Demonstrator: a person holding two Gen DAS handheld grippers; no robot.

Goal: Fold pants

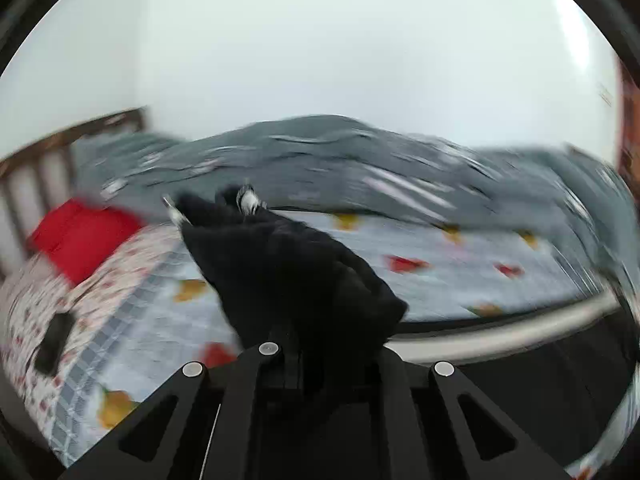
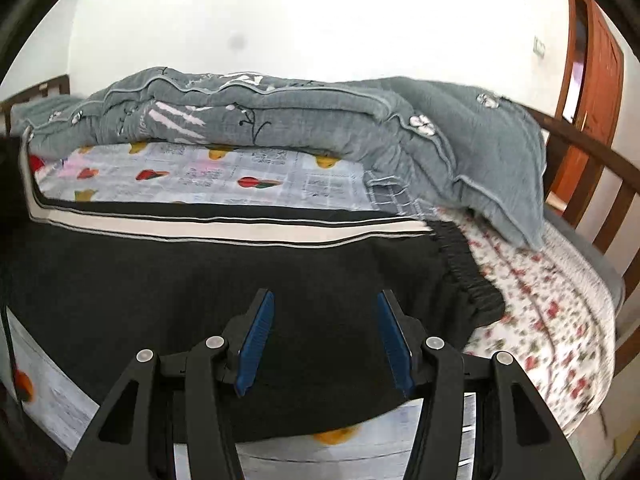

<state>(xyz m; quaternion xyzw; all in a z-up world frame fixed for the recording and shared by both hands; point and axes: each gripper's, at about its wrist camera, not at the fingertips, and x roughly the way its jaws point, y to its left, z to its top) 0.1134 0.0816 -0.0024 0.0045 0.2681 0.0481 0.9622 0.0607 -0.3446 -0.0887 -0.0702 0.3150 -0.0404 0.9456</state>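
The black pants (image 2: pixel 224 280) with a white side stripe (image 2: pixel 224 227) lie spread on the bed, the elastic waistband (image 2: pixel 468 268) to the right. My right gripper (image 2: pixel 325 320) is open, its blue pads (image 2: pixel 256 340) hovering just above the pants' near part. My left gripper (image 1: pixel 320 320) is shut on a bunched end of the pants (image 1: pixel 288 264), lifted above the bed; the cloth hides its fingers. The left wrist view is blurred.
A grey quilt (image 2: pixel 320 116) is piled along the bed's far side. A red pillow (image 1: pixel 80 236) and a dark phone-like object (image 1: pixel 54 344) lie at the left. Wooden bed rails (image 2: pixel 600 184) and a brown door (image 2: pixel 596 80) stand at the right.
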